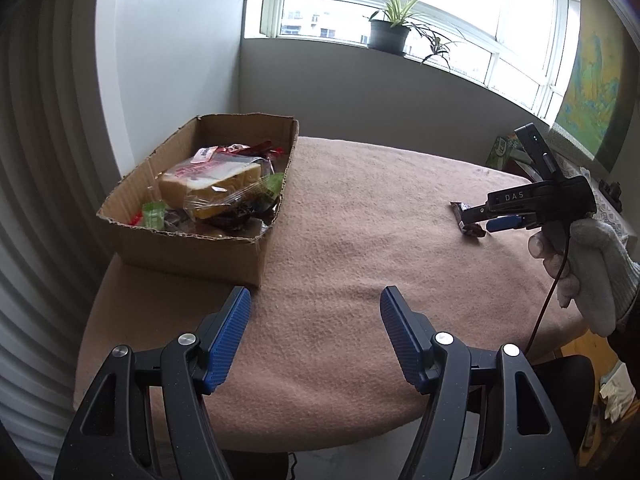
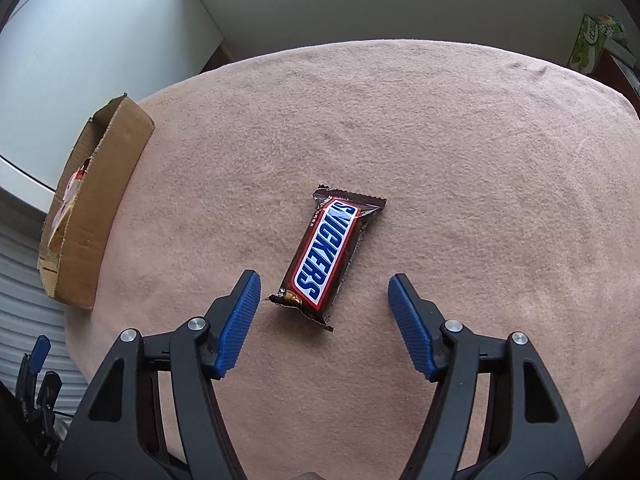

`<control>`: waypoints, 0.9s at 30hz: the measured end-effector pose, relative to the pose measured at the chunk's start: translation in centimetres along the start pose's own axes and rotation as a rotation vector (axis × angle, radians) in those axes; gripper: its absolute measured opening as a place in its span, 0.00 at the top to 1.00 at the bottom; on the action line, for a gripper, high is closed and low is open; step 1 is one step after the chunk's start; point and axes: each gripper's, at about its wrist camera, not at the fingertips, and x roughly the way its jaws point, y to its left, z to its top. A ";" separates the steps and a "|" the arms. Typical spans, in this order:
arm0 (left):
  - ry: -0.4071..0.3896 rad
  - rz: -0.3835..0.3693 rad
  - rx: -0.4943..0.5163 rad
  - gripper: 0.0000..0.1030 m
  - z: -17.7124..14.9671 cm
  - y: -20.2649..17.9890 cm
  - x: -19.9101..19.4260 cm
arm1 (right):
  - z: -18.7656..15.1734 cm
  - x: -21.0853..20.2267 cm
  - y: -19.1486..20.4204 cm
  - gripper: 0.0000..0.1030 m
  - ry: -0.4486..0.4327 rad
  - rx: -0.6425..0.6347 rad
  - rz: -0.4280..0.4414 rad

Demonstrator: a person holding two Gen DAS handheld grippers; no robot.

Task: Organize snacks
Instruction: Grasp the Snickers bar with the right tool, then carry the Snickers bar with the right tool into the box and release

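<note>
A brown Snickers bar (image 2: 326, 254) lies flat on the pink cloth-covered table (image 2: 440, 160), its near end between and just ahead of the fingertips of my right gripper (image 2: 324, 292), which is open and empty. In the left wrist view the bar (image 1: 466, 220) lies at the right, under the tips of the right gripper (image 1: 476, 220). A cardboard box (image 1: 140, 248) at the table's left holds a wrapped bread slice (image 1: 216, 188) and several other snack packets. My left gripper (image 1: 316, 304) is open and empty, above the table's near edge, right of the box's near corner.
The box also shows at the left edge of the right wrist view (image 2: 100, 216). A white wall panel (image 1: 172, 40) stands behind the box. A windowsill with a potted plant (image 1: 390, 28) is at the back. A green carton (image 2: 592, 40) stands beyond the table's far right edge.
</note>
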 end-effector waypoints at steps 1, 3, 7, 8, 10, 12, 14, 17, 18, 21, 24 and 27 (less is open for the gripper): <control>0.001 0.000 0.000 0.35 0.0 0.0 0.0 | 0.1 0.2 0.2 0.34 0.002 -0.010 -0.012; 0.002 0.001 0.000 0.35 0.0 -0.1 0.1 | 0.4 0.5 0.6 0.41 0.005 -0.033 -0.043; 0.008 0.015 0.002 0.35 0.0 0.0 0.1 | 0.8 1.0 1.3 0.53 0.012 -0.077 -0.087; 0.010 0.019 0.001 0.35 0.0 0.0 0.2 | 0.8 1.1 1.4 0.61 0.015 -0.085 -0.095; 0.011 0.024 -0.004 0.35 0.0 0.2 0.1 | 0.8 1.0 1.5 0.66 0.018 -0.096 -0.099; 0.009 0.026 -0.008 0.35 0.0 0.3 0.0 | 0.8 1.1 1.4 0.70 0.019 -0.104 -0.104; 0.006 0.030 -0.007 0.35 0.0 0.4 0.0 | 0.8 0.9 1.2 0.71 0.019 -0.105 -0.102; 0.003 0.032 -0.008 0.35 0.1 0.6 -0.1 | 0.6 0.6 1.2 0.72 0.018 -0.102 -0.091; 0.001 0.035 -0.007 0.35 0.2 0.7 -0.2 | 0.5 0.4 1.3 0.72 0.017 -0.102 -0.087; 0.000 0.038 -0.005 0.35 0.2 0.9 -0.2 | 0.4 -0.6 2.2 0.72 0.000 -0.124 -0.086; 0.001 0.041 -0.005 0.35 0.2 1.3 -0.1 | 0.5 -2.1 3.7 0.72 -0.021 -0.150 -0.070; 0.001 0.041 -0.009 0.35 0.2 1.8 0.0 | 0.9 -3.3 5.7 0.72 -0.047 -0.183 -0.052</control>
